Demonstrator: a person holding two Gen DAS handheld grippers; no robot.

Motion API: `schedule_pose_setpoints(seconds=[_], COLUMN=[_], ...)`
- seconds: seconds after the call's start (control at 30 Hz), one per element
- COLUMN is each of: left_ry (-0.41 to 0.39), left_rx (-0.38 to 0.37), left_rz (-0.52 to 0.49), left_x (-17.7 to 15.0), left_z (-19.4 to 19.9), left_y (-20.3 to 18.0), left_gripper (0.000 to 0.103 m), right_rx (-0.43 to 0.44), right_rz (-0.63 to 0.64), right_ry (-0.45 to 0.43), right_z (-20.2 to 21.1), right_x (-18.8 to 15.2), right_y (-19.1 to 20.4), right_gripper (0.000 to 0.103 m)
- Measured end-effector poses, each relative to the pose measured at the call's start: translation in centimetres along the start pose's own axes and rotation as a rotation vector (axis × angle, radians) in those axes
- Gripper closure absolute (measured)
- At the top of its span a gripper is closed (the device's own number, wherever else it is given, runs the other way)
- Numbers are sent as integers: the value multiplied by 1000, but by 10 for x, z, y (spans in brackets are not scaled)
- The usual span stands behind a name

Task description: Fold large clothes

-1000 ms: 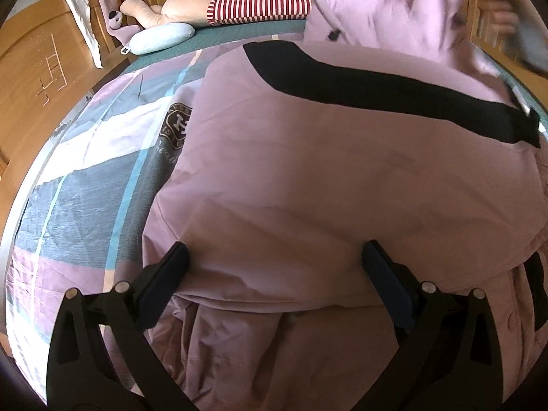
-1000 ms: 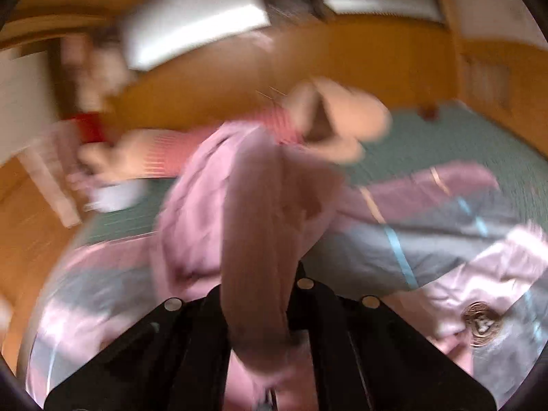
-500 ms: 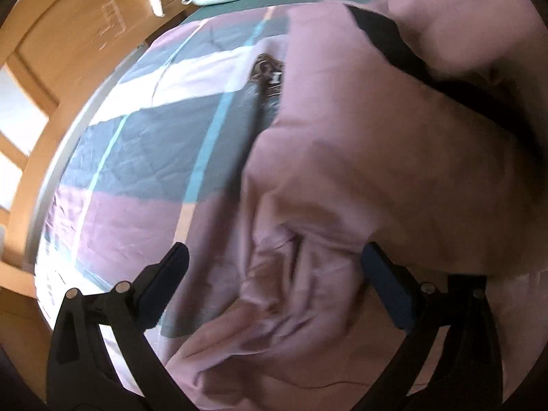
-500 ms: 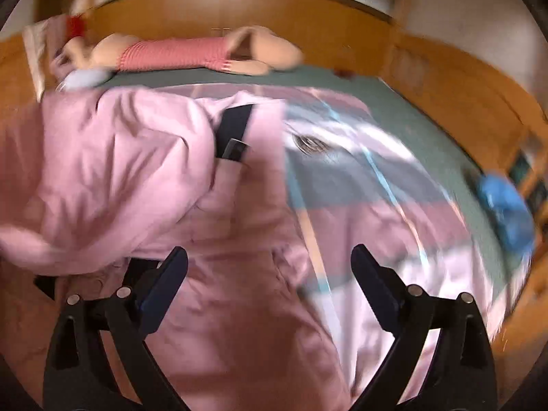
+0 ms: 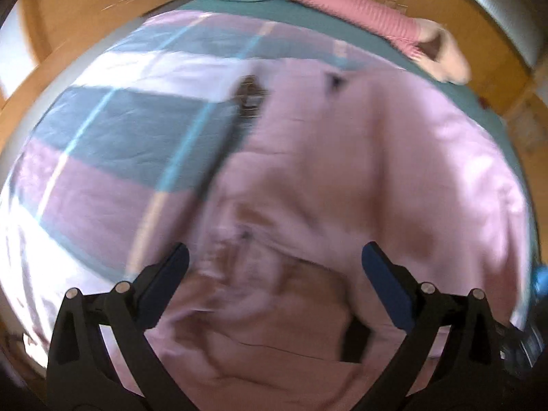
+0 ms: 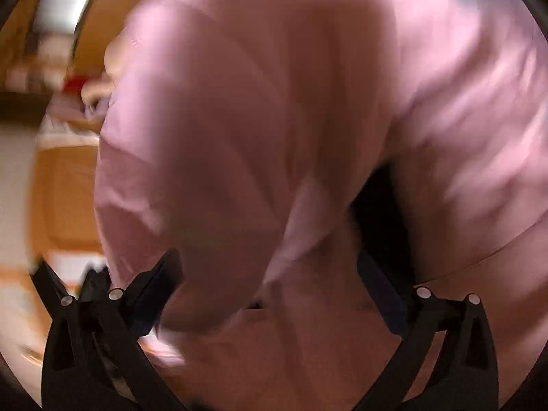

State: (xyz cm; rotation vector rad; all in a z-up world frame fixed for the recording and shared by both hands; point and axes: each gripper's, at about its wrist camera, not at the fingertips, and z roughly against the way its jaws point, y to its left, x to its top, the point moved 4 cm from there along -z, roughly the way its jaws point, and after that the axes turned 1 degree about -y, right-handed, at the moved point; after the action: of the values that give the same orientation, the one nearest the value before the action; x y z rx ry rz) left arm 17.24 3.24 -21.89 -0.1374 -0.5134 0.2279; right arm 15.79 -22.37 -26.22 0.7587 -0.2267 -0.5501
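Loosely heaped pink jacket [image 5: 359, 171] on bed [image 5: 120, 130], both grippers wide

Ahead of our left gripper [image 5: 274, 267]: we see the jacket [image 5: 359, 178] on the quilt [image 5: 113, 157].
Left of it: bare quilt.
Far beyond: the doll [image 5: 370, 17] behind the jacket.
Before our right gripper [image 6: 270, 267]: jacket folds, close.

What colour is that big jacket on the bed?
The jacket is pale pink, best seen in the left wrist view.
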Motion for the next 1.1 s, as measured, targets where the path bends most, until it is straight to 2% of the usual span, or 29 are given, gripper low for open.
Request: schedule_pose_setpoints(seconds=[0.03, 0.07, 0.1, 0.13, 0.2, 0.3, 0.33, 0.4, 0.5, 0.57, 0.63, 0.67, 0.77, 0.8, 0.83, 0.9, 0.93, 1.0, 1.1], left_ry=[-8, -18, -22, -26, -41, -62, -65, -65, -50, -18, 32, 53, 97, 108, 114, 118, 115, 99, 77], left_rx=[-30, -54, -63, -70, -82, -83, -80, -69, -37, -16, 5, 10, 5, 2, -3, -11, -8, 7, 28], left_rz=[-36, -82, -112, -138, -178, -219, -230, -251, -283, -316, -345, -349, -341, -334, -324, -308, -310, -328, -352], left_x=[0, -1, -3, -6, -8, -11, -12, -15, -19, -25, -33, -37, -43, -42, -42, -40, -39, -40, -43], left_z=[1, 4, 6, 8, 13, 18, 18, 15, 7, -2, -16, -22, -37, -40, -41, -42, -42, -42, -44], left_y=[-12, -23, -29, -35, -43, -45, -46, -47, -49, -52, -56, -57, -56, -54, -53, -52, -51, -54, -58], left_gripper=[2, 2, 2, 2, 2, 2, 2, 2, 2, 2, 2, 2, 2, 2, 2, 2, 2, 2, 2], right_rx=[31, 33, -41, -105, -213, -387, -423, -487, -540, -510, -476, -475, -454, -467, -457, -403, -383, -343, -310], right_rz=[-11, 28, 130, 229, 443, 741, 795, 868, 898, 877, 808, 787, 748, 739, 741, 764, 775, 813, 862], right_ry=[8, -9, -60, -109, -191, -237, -233, -190, -136, -139, -185, -213, -366, -451, -515, -577, -608, -621, -541], right_z=[-5, -6, -1, 4, 14, 15, 14, 7, -1, 5, 26, 37, 83, 108, 121, 135, 142, 139, 108], right_x=[0, 0, -2, -5, -21, -62, -73, -92, -101, -98, -87, -82, -70, -64, -59, -48, -47, -31, -8], right_y=[0, 3, 13, 23, 46, 67, 66, 55, 36, 35, 37, 37, 46, 49, 55, 64, 69, 80, 82], right_gripper=[34, 48, 72, 80, 83, 83, 83, 83, 79, 68, 22, 16, 15, 15, 19, 28, 28, 28, 28])
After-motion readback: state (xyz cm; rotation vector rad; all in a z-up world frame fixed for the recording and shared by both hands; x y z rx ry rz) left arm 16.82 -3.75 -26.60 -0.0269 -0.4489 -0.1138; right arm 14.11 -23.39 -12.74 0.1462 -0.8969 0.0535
